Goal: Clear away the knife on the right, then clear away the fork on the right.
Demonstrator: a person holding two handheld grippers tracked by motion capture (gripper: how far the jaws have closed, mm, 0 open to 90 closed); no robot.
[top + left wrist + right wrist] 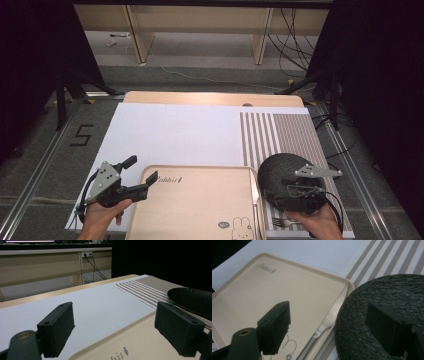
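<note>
Gripper (287, 192) in the right hand hovered with jaws spread over the black plate (280, 167) and the knife (329, 317) lying at its 9 o'clock on the tray's (200, 210) rim — seemingly poised between them — while the left gripper (137, 176), also spread, straddled the tray's far-left corner as if to steady it.

black grippers (131, 176), grey three-cornered plates, cables

Your left gripper (142, 176) sits at seven o'clock, jaws spread wide and pointing toward three, your left hand (102, 216) gripping from below. Your right gripper (287, 192) at five o'clock stands open too, nothing pinched, right hand (317, 222) beneath.
</note>
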